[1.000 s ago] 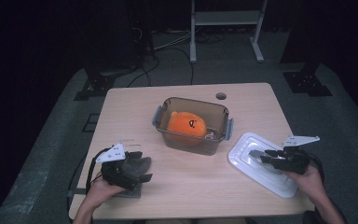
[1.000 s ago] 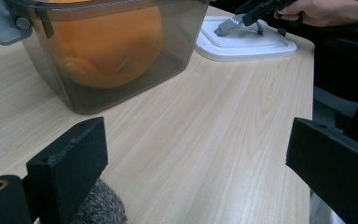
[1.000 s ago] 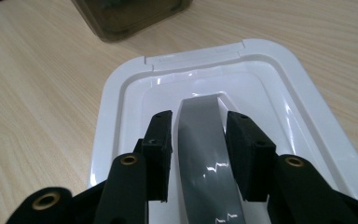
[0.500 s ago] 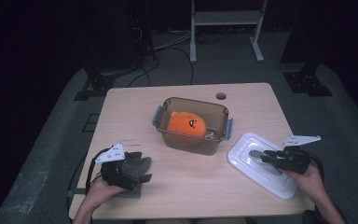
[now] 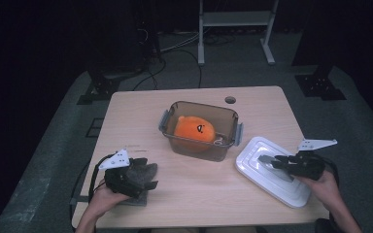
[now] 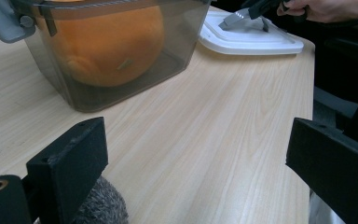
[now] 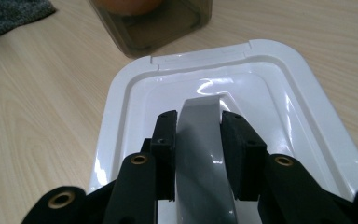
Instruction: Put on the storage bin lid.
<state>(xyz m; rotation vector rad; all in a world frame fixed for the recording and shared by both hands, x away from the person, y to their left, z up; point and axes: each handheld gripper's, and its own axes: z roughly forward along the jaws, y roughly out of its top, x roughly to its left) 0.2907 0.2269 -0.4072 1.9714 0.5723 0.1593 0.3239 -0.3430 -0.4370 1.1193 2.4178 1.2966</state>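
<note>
A smoky see-through container [image 5: 223, 147] stands mid-table with an orange plush toy [image 5: 194, 130] inside. Its white lid [image 5: 252, 169] lies flat to the right, with a grey handle [image 7: 200, 140] across the top. My right gripper [image 7: 198, 119] has just been closing, and its pads now press on both sides of that handle. At the near left, my left gripper [image 6: 200, 140] rests low over the table, its jaws wide open with nothing between them. A grey fuzzy cloth [image 5: 143, 169] lies under it.
The container wall [image 6: 177, 46] and plush toy [image 6: 107, 42] rise close ahead in the left gripper view, with bare wood between. The table has a cable hole [image 5: 230, 100] at the back. A white stand [image 5: 235, 19] and cables lie on the floor beyond.
</note>
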